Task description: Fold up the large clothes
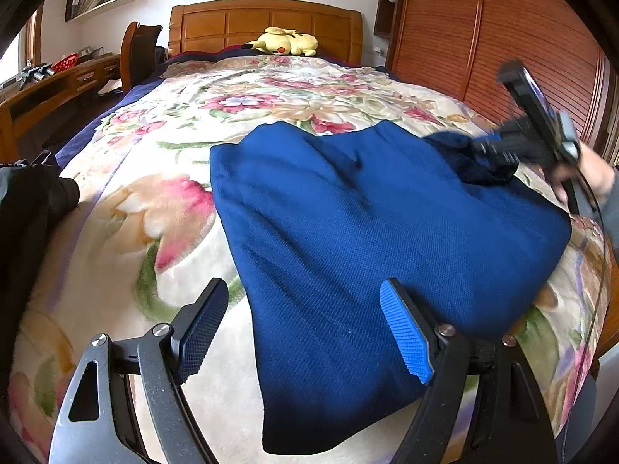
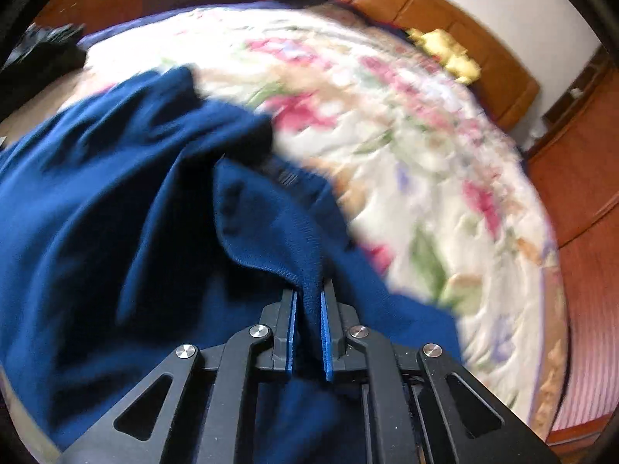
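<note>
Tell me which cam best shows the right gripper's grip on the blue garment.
Right wrist view. The right gripper is shut on a bunched fold of the blue garment, fabric pinched between both pads, seen close up. The left wrist view shows that gripper only from the side at the garment's far corner, blurred, so the contact is unreadable there.

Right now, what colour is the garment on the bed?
Solid royal blue garment, clearest in the left wrist view.

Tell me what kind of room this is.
A bedroom, most likely: a bed with a wooden headboard and floral blanket, a plush toy by the headboard, and a desk alongside.
</note>
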A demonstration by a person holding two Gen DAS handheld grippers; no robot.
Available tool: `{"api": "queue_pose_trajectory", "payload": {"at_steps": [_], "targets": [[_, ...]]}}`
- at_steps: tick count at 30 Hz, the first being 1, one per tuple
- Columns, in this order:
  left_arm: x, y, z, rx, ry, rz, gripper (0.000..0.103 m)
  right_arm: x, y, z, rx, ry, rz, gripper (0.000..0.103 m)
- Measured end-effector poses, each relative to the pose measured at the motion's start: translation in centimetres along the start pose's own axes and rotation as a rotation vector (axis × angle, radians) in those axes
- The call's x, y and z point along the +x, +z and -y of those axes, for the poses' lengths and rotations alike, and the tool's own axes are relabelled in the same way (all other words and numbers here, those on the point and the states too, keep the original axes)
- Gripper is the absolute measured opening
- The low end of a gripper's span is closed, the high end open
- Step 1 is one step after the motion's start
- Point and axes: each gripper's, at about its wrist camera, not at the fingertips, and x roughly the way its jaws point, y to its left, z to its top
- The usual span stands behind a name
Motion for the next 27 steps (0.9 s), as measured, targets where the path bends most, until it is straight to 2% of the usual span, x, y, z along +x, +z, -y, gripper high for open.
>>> {"api": "queue_pose_trajectory", "payload": {"at_steps": [4,8,9,10,11,12,13,18,22,27], "targets": [[0.0,0.0,0.0,0.000,-0.001,-0.001,0.081,1.5,3.4,1.0,0.028,-0.070,0.044,0.010],[0.2,0.1,0.2,0.004,0.000,-0.006,0.081,3.5,5.4,0.4,0.039,-0.131,0.051,0.012],[0.2,0.1,0.2,0.005,0.000,-0.007,0.081,4.0,5.8,0.4,0.049,-0.128,0.052,0.021],[0.2,0.1,0.2,0.006,0.000,-0.008,0.081,4.3,6.0,0.6,0.068,-0.116,0.064,0.036],[0.2,0.1,0.2,0.007,-0.001,-0.009,0.081,4.3,6.1,0.8,0.091,-0.091,0.082,0.044],[0.2,0.1,0.2,0.008,-0.001,-0.010,0.081,4.1,6.0,1.3,0.125,-0.063,0.105,0.058],[0.2,0.0,0.3,0.009,-0.001,-0.011,0.081,3.6,5.9,1.7,0.153,-0.052,0.121,0.065],[0.2,0.0,0.3,0.011,0.000,-0.010,0.081,0.4,3.3,3.8,0.216,-0.030,0.175,0.065],[0.1,0.0,0.3,0.011,0.000,-0.008,0.081,-1.5,-0.1,4.0,0.197,0.020,0.136,0.065],[0.1,0.0,0.3,0.013,0.001,-0.009,0.081,-1.0,-3.3,3.1,0.114,0.052,0.065,0.065]]}}
